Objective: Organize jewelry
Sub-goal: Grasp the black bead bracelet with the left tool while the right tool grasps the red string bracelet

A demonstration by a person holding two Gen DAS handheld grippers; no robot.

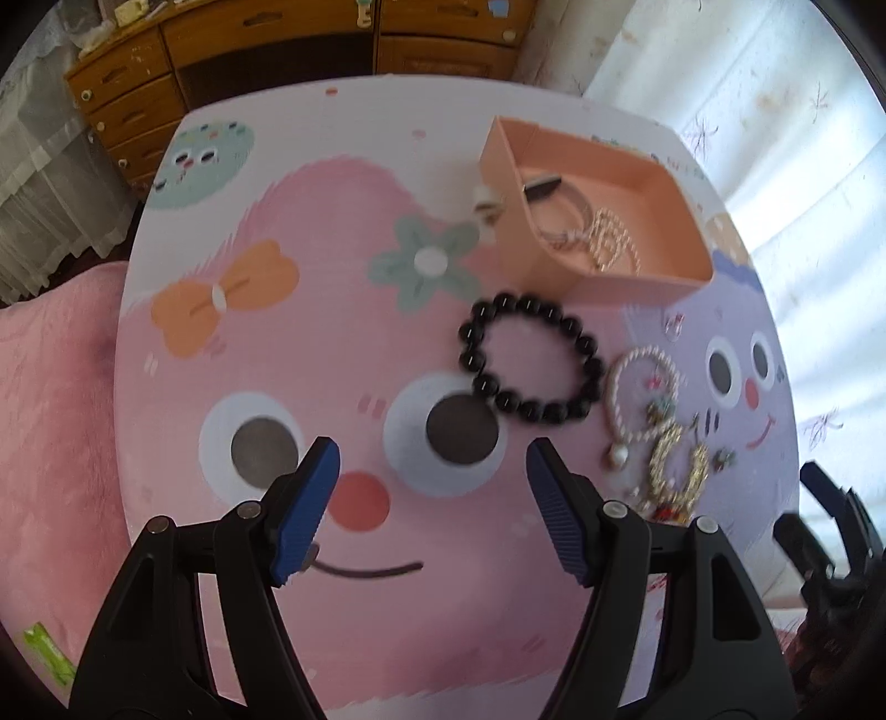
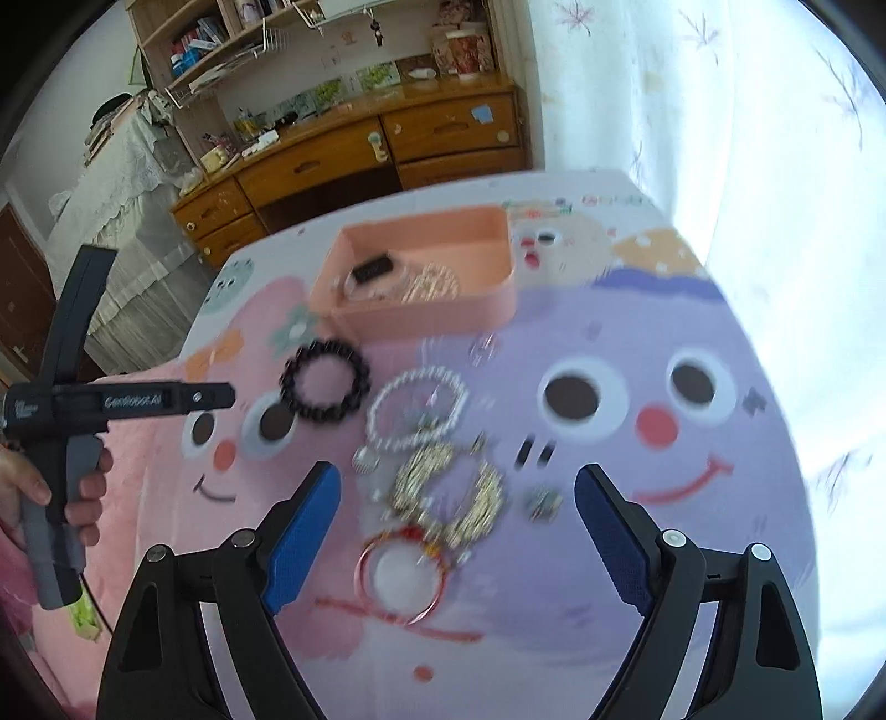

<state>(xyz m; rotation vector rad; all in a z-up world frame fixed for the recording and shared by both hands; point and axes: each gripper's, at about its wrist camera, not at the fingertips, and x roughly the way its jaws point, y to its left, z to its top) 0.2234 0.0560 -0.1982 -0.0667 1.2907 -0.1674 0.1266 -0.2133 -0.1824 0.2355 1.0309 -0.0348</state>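
A peach box [image 1: 554, 260] [image 2: 421, 315] stands at the table's far side, with a pearl chain [image 1: 612, 243] and a dark clip [image 1: 540, 185] inside. In front of it lie a black bead bracelet [image 1: 476, 354] [image 2: 324, 412], a pearl bracelet [image 1: 623, 410] [image 2: 382, 432], gold bracelets [image 1: 664, 459] [image 2: 470, 498] and a red bangle [image 2: 398, 615]. My left gripper [image 1: 432, 471] is open and empty, above the table short of the black bracelet. My right gripper [image 2: 457, 493] is open and empty, hovering over the gold bracelets.
The table [image 1: 332, 637] carries a cartoon-face cloth. A small earring [image 2: 542, 501] and a clear ring [image 1: 673, 324] lie among the jewelry. A wooden dresser [image 1: 249, 50] stands behind, white curtains [image 2: 720, 138] at right, a pink blanket [image 1: 55, 415] at left.
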